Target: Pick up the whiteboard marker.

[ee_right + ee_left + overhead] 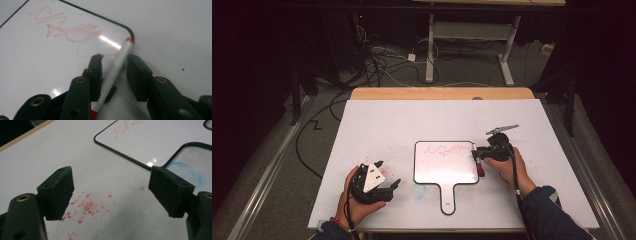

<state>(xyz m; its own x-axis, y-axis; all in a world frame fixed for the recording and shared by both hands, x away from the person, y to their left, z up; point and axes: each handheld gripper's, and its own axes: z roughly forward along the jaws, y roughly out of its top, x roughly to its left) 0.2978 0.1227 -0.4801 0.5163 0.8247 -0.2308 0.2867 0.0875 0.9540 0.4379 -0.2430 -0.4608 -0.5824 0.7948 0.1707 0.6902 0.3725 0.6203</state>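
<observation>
The left gripper (387, 176) rests with its jaws spread wide and empty over red crumbs (86, 206) on the white table (377, 125). Farther on, the right gripper (113, 66) holds a silver, red-tipped marker pen (117, 66) between its fingers, tip at the corner of the black-rimmed handled whiteboard (432, 167), likely for writing; red scribbles (67, 31) lie beyond.

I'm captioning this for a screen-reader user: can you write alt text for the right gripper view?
A silver marker with a red tip lies between the right tongs, whose black jaws sit slightly apart, its tip at the corner of a black-rimmed white board bearing red scribbles.
</observation>
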